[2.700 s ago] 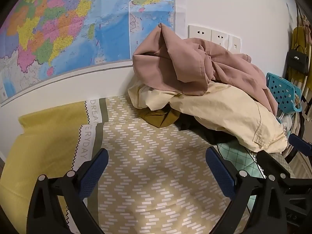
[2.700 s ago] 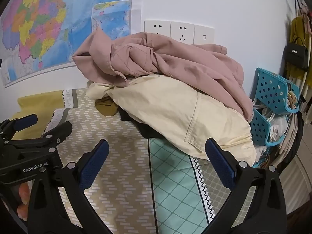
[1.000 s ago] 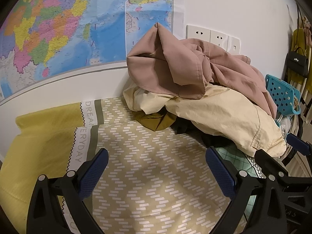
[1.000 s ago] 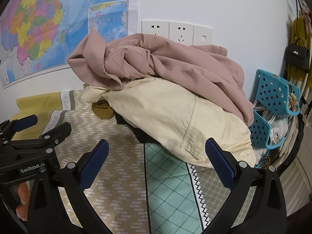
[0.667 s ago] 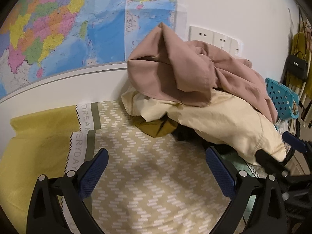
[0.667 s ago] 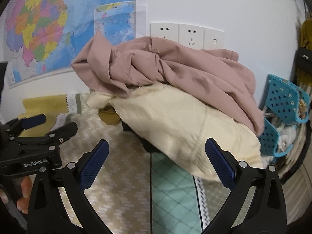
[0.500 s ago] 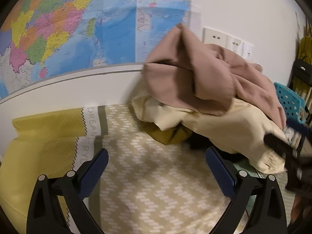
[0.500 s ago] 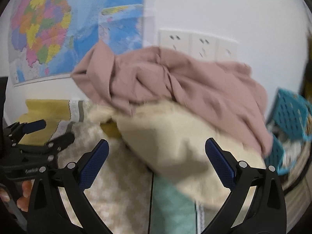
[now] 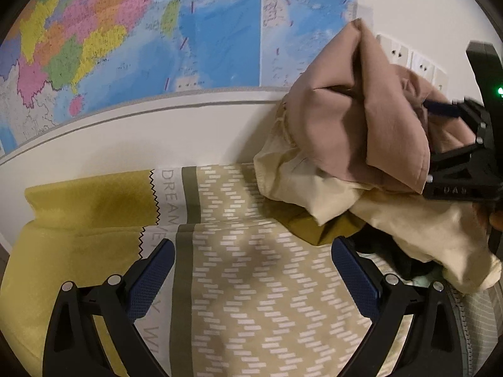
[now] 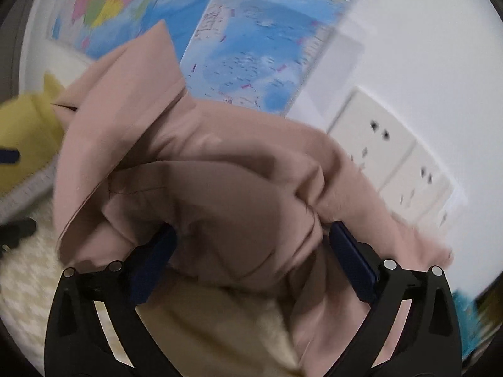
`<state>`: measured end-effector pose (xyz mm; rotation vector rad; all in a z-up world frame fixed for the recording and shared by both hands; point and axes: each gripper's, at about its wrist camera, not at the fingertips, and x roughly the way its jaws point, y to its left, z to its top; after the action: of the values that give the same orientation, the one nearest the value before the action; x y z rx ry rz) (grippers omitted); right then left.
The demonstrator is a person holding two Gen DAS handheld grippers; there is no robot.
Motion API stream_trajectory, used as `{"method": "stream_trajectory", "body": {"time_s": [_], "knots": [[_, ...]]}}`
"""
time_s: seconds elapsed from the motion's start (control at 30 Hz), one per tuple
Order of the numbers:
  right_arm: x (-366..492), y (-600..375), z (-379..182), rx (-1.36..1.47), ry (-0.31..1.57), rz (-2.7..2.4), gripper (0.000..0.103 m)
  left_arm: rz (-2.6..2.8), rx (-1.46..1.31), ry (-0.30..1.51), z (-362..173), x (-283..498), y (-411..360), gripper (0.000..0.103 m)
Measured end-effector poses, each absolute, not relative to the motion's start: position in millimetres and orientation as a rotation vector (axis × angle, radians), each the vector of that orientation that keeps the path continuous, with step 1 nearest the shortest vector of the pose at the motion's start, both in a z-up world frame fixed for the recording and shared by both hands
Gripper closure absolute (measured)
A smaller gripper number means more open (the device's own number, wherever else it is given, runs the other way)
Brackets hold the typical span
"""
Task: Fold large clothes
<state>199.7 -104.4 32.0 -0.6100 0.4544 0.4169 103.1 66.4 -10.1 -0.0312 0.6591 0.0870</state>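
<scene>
Your right gripper [image 10: 251, 257] has gone from hanging back over the bed to pushing right into the pink coat [image 10: 220, 188]; your left gripper [image 9: 251, 276] has swung a bit to the left and stayed low.

Left view: your left gripper's fingers are spread wide with nothing in them, over the bedspread [image 9: 267, 314]. The pile sits at the back right, against the wall under the map [image 9: 141, 31]. The pink coat is on top, all bunched up. A cream one [image 9: 408, 220] lies under it. Your right gripper shows at the right edge, up against the pink coat.

Right view: this one is blurry. The fingers are spread, with a lump of pink coat between them, not pinched yet.

I think you are at the very start. 0 clothes are folded. You must grab the coat, lay it flat, then fold it.
</scene>
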Motion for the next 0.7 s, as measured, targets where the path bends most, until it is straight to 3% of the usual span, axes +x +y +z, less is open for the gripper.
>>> {"method": "stream_trajectory", "body": {"time_s": [0.03, 0.07, 0.1, 0.13, 0.27, 0.47, 0.7], "knots": [[202.6, -103.7, 32.9, -0.602, 0.468, 0.447, 0.032, 0.089, -0.032, 0.666, -11.6, 106.6, 69.0, 0.006], [206.0, -103.8, 34.3, -0.588, 0.494, 0.479, 0.046, 0.091, -0.034, 0.662, -12.1, 109.1, 71.7, 0.006], [209.2, -104.5, 35.5, -0.578, 0.526, 0.498, 0.07, 0.094, -0.036, 0.662, -12.7, 111.8, 75.2, 0.006], [209.9, -107.9, 39.4, -0.568, 0.561, 0.52, 0.076, 0.093, -0.038, 0.662, -13.4, 113.9, 78.5, 0.006], [187.9, -136.3, 78.1, -0.523, 0.504, 0.495, 0.083, 0.089, -0.02, 0.636, -12.0, 115.4, 87.2, 0.006], [143.1, -232.3, 184.8, -0.243, 0.327, 0.413, 0.084, -0.018, 0.056, 0.518, 3.6, 130.0, 70.9, 0.006], [129.0, -274.9, 244.8, -0.149, 0.249, 0.328, 0.084, -0.238, 0.153, 0.349, 28.7, 133.3, 20.3, 0.006]]}}
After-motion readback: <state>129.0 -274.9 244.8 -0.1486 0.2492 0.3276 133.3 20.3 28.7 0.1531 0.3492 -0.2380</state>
